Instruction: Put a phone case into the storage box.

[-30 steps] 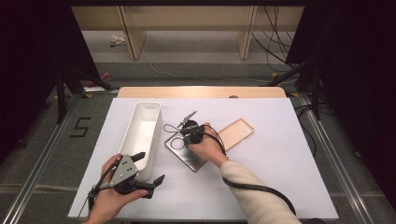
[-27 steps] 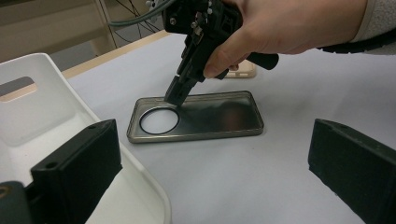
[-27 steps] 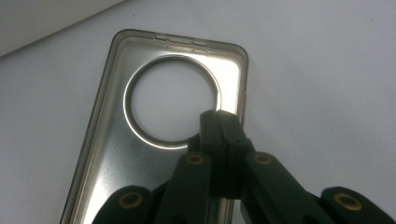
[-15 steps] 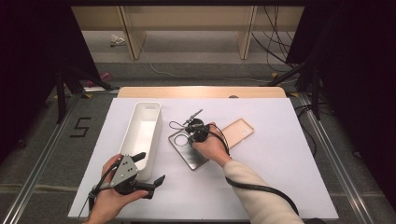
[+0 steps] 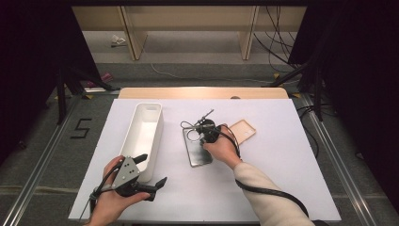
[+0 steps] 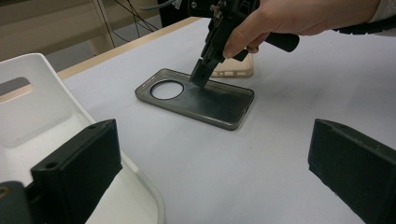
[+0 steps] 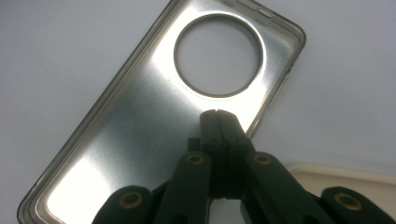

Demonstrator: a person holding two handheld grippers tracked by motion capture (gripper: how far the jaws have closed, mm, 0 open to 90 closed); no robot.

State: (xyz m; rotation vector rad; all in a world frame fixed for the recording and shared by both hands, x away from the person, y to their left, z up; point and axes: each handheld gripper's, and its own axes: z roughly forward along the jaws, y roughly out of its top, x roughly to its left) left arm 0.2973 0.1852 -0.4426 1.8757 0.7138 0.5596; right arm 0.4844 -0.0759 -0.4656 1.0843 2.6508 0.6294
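Right gripper (image 7: 216,114) closed, empty, tips over the grey case (image 5: 197,147) just below its round cutout. Case lies flat mid-worktop, between the white bin (image 5: 143,136) and the tan case (image 5: 242,131). Left gripper (image 5: 151,169) open, empty, near the front edge by the bin's near end.

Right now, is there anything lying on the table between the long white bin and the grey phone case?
No. In the high view, only bare white table separates the white bin from the grey phone case; the left gripper view agrees.
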